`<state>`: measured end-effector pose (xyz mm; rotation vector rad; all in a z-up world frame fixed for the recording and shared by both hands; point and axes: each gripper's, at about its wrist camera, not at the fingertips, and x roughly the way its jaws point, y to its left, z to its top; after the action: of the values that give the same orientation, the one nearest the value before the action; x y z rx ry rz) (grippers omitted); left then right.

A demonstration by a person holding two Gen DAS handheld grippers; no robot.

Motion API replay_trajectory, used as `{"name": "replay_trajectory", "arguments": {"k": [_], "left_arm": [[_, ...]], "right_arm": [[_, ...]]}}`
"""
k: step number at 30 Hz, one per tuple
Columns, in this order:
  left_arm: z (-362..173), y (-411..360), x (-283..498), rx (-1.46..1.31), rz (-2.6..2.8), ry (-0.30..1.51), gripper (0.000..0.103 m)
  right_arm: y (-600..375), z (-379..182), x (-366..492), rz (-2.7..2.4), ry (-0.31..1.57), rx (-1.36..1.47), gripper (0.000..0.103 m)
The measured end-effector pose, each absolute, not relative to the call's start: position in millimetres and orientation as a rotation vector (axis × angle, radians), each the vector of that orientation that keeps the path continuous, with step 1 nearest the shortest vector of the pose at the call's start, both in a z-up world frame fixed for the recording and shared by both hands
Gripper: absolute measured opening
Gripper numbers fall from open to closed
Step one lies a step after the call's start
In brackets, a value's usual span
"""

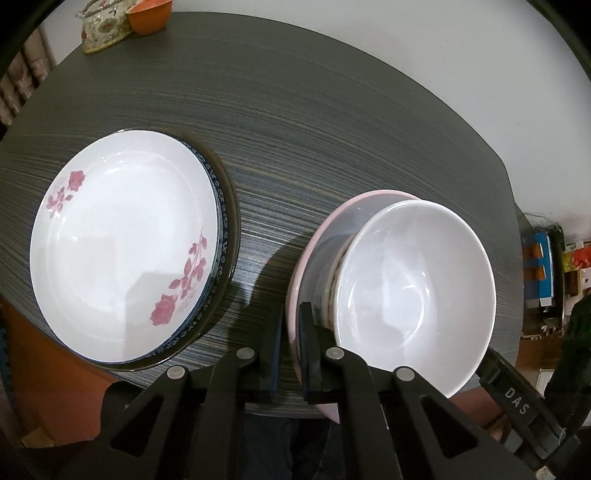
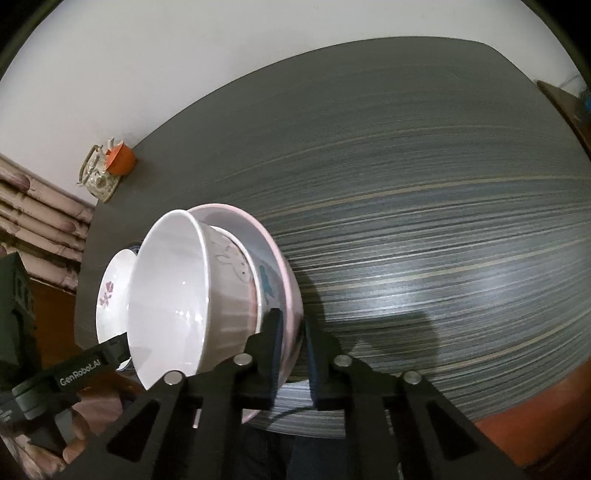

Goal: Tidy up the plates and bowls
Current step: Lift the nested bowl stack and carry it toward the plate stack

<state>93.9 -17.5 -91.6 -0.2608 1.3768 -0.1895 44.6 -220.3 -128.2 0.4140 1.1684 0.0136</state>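
Observation:
A pink bowl [image 1: 295, 280] holds nested bowls, with a plain white bowl [image 1: 413, 291] on top. My left gripper [image 1: 290, 343] is shut on the pink bowl's rim. In the right wrist view my right gripper [image 2: 293, 347] is shut on the opposite rim of the pink bowl [image 2: 288, 291], which holds a rabbit-print bowl [image 2: 236, 269] and the white bowl [image 2: 166, 295]. A white plate with pink roses [image 1: 122, 247] lies on a blue-rimmed plate [image 1: 221, 206] and a dark plate at the left, also seen in the right wrist view [image 2: 110, 291].
The dark striped table [image 1: 332, 129] stretches back to a white wall. An orange cup [image 1: 149, 16] and a floral teapot [image 1: 99, 31] stand at the far left corner. The table's near edge lies just below the grippers. Clutter [image 1: 546, 269] sits beyond the right edge.

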Motion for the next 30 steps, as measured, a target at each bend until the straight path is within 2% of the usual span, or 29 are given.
{"name": "replay_trajectory", "arguments": {"k": [30], "left_arm": [[-82.6,-44.9,90.0,-0.167,-0.193,1.321,0.003]], "right_arm": [[-223.6,-126.6,40.7,-0.002,1.140,0.443,0.012]]}}
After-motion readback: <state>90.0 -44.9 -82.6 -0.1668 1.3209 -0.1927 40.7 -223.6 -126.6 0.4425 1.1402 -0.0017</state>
